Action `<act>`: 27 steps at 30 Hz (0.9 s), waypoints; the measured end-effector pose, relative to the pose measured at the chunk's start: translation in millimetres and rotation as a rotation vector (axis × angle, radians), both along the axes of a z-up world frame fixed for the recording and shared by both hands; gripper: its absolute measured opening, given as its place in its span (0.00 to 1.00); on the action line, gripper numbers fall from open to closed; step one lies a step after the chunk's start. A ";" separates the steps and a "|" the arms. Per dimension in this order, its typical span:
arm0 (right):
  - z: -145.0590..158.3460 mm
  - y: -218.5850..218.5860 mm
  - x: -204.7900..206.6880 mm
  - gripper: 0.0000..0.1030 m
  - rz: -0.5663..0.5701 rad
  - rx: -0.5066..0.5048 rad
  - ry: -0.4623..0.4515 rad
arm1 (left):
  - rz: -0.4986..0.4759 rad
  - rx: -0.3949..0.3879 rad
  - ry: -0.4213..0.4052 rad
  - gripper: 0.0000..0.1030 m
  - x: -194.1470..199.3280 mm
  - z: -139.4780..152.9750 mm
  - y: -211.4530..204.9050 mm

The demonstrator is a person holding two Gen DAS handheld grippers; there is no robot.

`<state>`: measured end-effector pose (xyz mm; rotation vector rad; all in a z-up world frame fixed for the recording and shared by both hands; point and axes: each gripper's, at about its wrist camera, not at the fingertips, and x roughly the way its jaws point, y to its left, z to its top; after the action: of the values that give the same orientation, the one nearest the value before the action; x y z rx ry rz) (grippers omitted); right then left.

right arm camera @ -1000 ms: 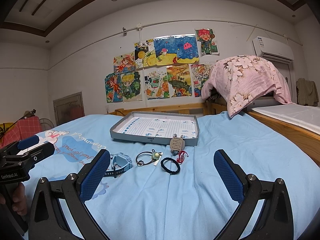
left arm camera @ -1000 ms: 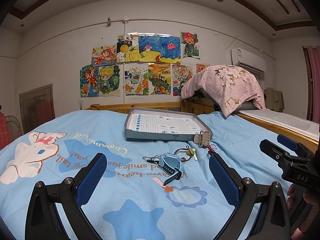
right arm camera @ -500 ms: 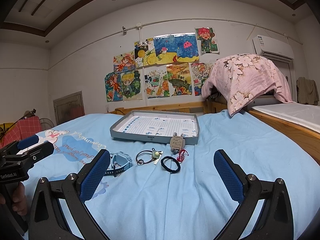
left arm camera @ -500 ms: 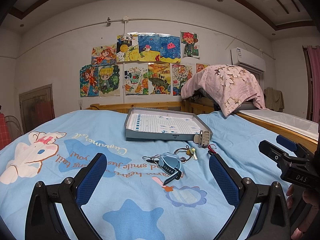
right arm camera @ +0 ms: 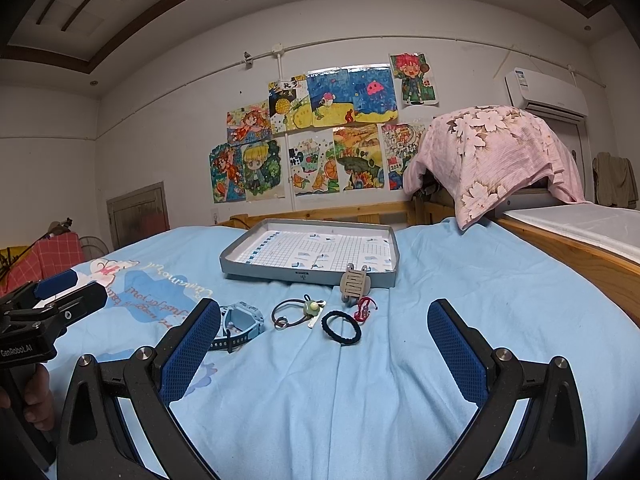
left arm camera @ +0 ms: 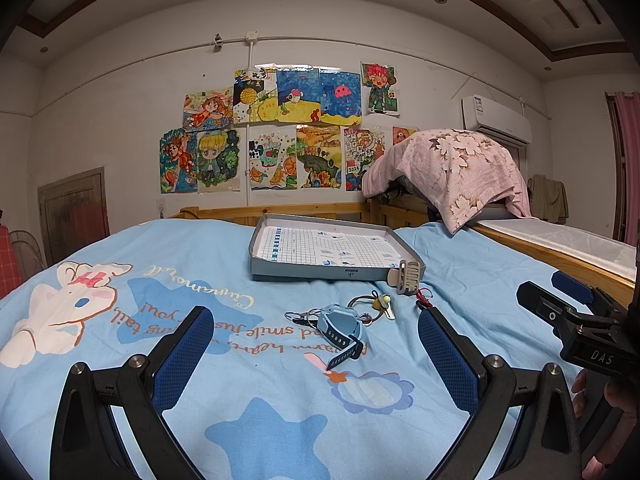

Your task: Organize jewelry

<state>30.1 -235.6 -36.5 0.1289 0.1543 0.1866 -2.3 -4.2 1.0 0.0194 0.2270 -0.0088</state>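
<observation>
While both grippers, left [left arm camera: 316, 354] and right [right arm camera: 320, 344], gape empty, blue watch [right arm camera: 240, 322], black hair tie [right arm camera: 341, 327] lie before gray tray [right arm camera: 308, 276].

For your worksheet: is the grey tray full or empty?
Empty. The tray shows only its checked paper lining; the watch and hair tie lie outside on the bed.

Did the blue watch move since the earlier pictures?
No. The watch lies at the same spot on the sheet's lettering, the same distance before the tray.
</observation>
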 end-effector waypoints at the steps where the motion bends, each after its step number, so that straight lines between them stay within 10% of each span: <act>1: -1.2 1.5 -0.7 0.99 0.000 0.000 0.000 | 0.001 0.000 0.000 1.00 0.0 0.0 -0.1; 27: -1.1 1.3 -0.1 0.99 0.001 0.002 0.003 | 0.000 0.000 0.002 1.00 0.2 -0.2 0.2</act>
<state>29.9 -234.3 -37.5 0.1315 0.1575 0.1881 -2.1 -4.0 0.9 0.0191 0.2287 -0.0090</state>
